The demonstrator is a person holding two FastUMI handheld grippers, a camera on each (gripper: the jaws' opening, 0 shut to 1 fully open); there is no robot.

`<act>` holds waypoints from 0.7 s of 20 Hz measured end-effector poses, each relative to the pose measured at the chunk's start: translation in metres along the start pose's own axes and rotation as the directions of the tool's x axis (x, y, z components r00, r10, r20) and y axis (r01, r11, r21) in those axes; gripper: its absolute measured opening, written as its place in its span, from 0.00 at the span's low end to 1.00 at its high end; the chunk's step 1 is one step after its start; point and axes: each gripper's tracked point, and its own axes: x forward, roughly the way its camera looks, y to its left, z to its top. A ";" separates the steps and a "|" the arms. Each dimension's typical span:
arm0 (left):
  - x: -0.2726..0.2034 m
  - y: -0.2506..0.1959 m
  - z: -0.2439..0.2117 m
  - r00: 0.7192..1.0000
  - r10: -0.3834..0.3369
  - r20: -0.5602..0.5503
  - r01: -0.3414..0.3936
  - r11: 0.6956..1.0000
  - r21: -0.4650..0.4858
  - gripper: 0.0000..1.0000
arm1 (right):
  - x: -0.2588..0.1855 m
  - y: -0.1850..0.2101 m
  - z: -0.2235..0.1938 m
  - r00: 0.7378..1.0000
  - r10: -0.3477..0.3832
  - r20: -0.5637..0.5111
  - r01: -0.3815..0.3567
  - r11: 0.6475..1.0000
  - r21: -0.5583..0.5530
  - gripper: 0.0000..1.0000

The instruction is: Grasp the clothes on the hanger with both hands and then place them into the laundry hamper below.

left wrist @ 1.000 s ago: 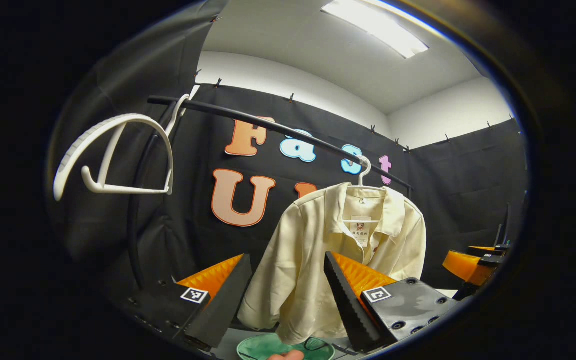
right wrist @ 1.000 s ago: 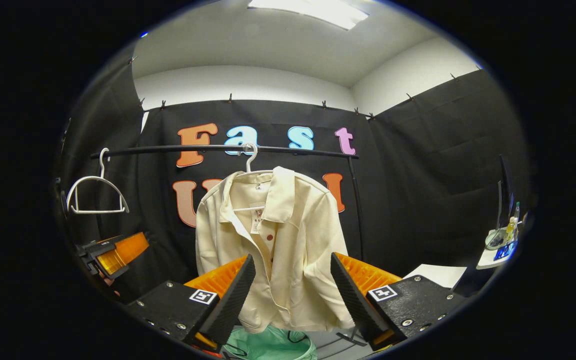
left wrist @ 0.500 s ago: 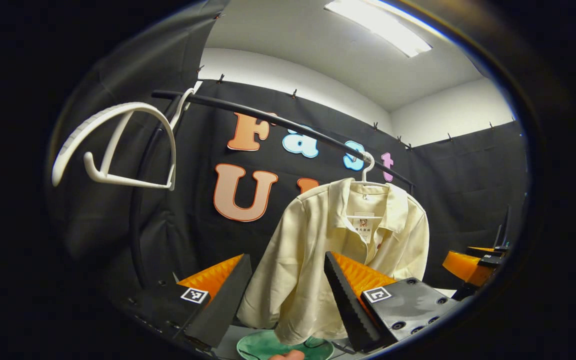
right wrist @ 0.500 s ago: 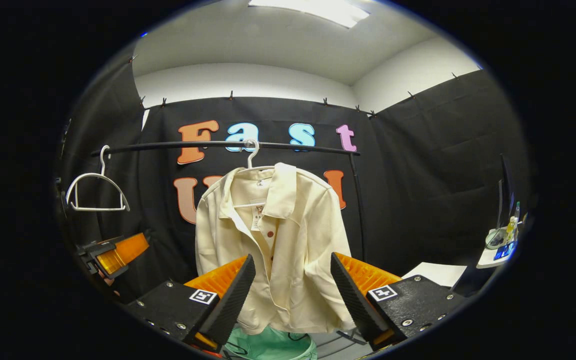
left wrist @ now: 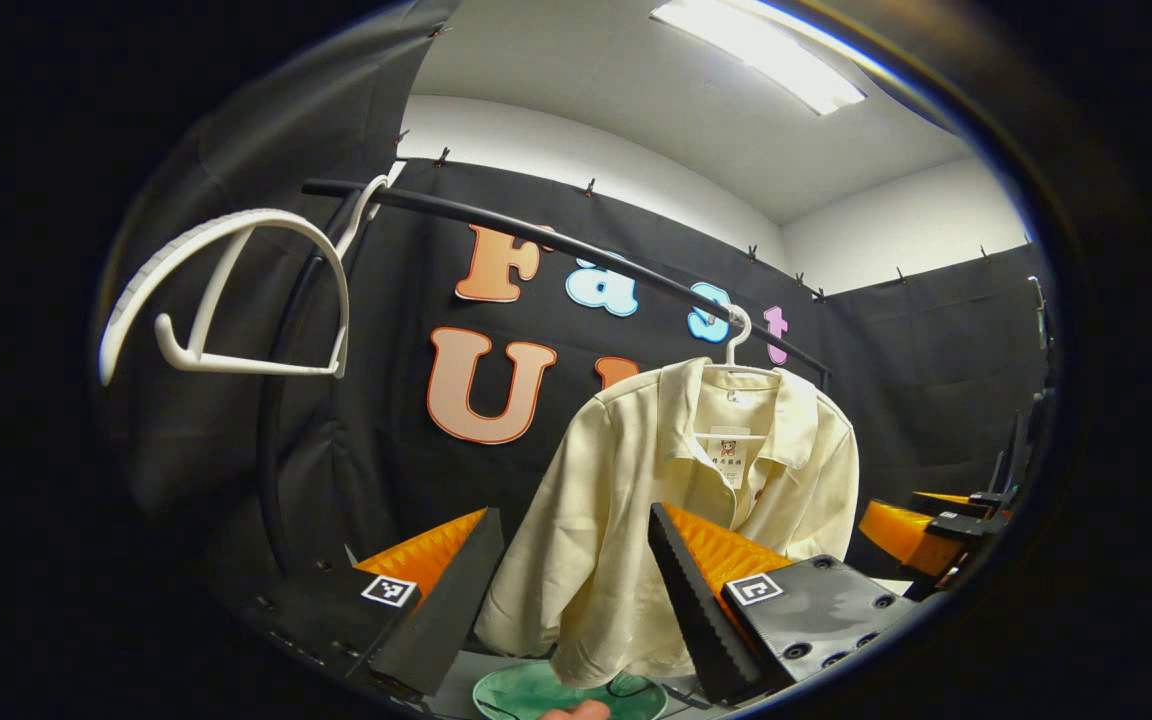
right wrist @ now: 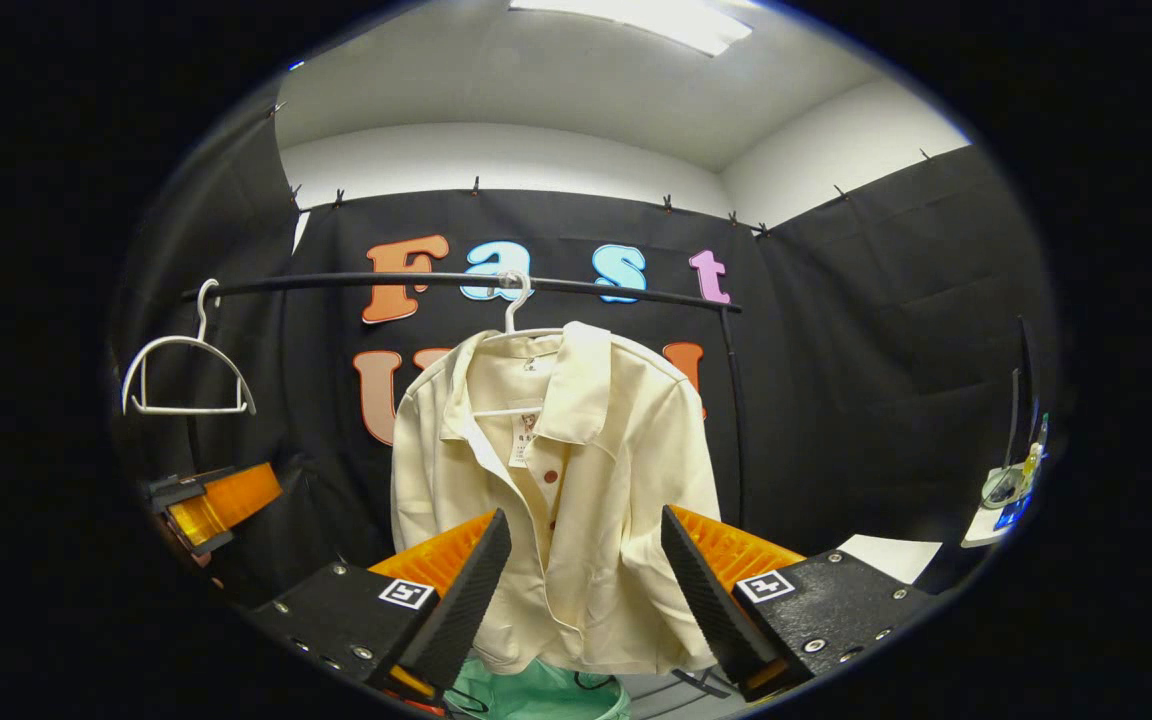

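A cream shirt with dark red buttons hangs on a white hanger from the black rail. Under it stands the green laundry hamper. In the left gripper view, my left gripper is open, short of the shirt's left sleeve, nothing between its fingers. My right gripper in the right gripper view is open too, facing the shirt's front without touching it. The right gripper also shows at the far right of the left gripper view, and the left gripper at the far left of the right gripper view.
An empty white hanger hangs at the rail's left end, close above my left gripper. A black upright post holds the rail on the right. A small white table with small items stands at the far right.
Both grippers have crept toward the shirt, which looks slightly larger. The right gripper's view has turned a little, shifting the shirt and rail rightward. Both stay open.
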 end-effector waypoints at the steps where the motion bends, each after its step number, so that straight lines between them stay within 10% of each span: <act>1: -0.001 0.002 -0.001 1.000 0.002 -0.002 -0.002 1.000 0.000 0.96 | 0.013 0.002 -0.002 1.000 0.000 -0.007 0.000 1.000 -0.010 0.94; 14: 0.000 0.020 -0.009 0.999 0.035 -0.018 -0.035 0.999 0.010 0.96 | 0.179 0.004 -0.048 0.975 -0.176 -0.134 0.176 0.984 -0.014 0.95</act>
